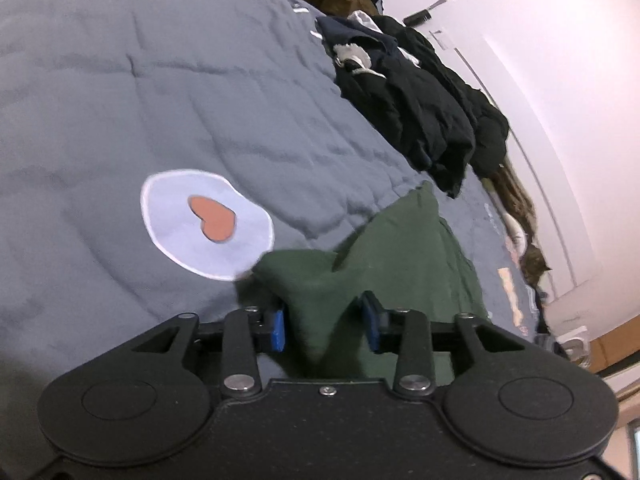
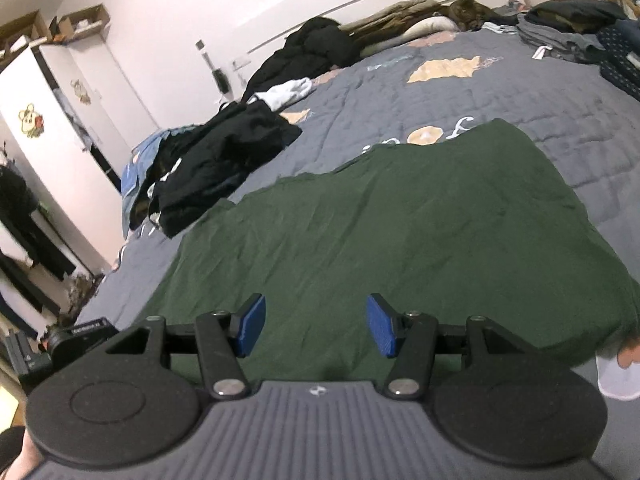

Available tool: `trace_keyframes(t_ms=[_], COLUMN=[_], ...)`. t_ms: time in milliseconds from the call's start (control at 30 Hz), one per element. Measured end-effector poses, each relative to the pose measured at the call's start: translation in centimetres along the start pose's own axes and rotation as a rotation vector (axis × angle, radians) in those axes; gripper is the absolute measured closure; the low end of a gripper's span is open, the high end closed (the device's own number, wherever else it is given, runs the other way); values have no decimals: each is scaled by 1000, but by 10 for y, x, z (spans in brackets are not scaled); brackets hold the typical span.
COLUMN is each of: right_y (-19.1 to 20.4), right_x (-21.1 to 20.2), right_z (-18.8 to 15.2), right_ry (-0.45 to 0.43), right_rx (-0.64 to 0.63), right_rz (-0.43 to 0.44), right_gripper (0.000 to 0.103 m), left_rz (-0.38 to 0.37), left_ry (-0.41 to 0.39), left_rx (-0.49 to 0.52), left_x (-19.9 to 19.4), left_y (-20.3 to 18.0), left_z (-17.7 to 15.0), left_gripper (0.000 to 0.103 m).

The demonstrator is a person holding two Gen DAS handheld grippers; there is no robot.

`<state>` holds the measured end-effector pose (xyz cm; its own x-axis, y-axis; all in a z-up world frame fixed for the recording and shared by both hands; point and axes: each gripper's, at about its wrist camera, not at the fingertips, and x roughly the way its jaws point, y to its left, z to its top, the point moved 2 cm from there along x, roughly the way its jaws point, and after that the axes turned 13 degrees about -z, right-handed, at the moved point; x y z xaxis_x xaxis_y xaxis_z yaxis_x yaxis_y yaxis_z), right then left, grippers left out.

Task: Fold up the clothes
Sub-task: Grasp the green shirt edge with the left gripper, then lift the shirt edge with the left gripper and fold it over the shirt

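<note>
Green garment (image 2: 400,232) lies spread over the grey quilted bedspread (image 2: 540,92) on the bed, wrinkled, its near edge running under both tongs. In the right wrist view it covers the middle of the bed, and the right tongs (image 2: 316,328) hover just above its near part, their blue pads (image 2: 382,330) set well apart with nothing between them. In the left wrist view a bunched fold of the same green cloth (image 1: 360,280) rises between the blue pads (image 1: 278,326) of the left tongs (image 1: 324,326); the pads stand apart on either side of the fold, and whether they pinch it I cannot tell. A pale oval patch with an orange heart (image 1: 212,218) sits on the bedspread to the left of the fold. Dark clothes lie heaped (image 2: 224,160) at the far left, beside the green garment's edge. A tabby cat (image 2: 468,10) rests at the far end of the bed.
</note>
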<state>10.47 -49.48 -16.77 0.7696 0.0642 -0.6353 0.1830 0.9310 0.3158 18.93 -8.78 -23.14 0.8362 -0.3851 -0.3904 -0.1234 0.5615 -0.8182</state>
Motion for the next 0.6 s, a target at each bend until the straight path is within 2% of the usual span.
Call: trace_keyframes(t_ms=[100,233,333,367,433,500,600], right_y=[-7,-14,-17,-17,-18,-20,-25], right_x=[2,-2,-4,-4,-4,-2,1], right_z=[0,1,3,3,1,0,-3], right_ry=[16,17,13,13,12,18,26], right_rx=[-7,-15,-11,-13,-21,-21,-4], right_rz=[-8,-22,-14,-11,-5,-9,2], right_gripper=[48,48,48,48,48,48,48], left_rz=[-10,-16,14,30,77,74,57], left_ry=[-20,-56,-57,-55,-50,-48,-46], left_rx=[33,110,89,69,19,-2,44], left_x=[-4,-9,-7,-5,-5,-5,-3], left_y=[-9,-26,-23,-20,-11,-7,-14], left_z=[0,-4,-7,-8,-9,-11,-12], left_gripper=[94,96,95,94,64,62,62])
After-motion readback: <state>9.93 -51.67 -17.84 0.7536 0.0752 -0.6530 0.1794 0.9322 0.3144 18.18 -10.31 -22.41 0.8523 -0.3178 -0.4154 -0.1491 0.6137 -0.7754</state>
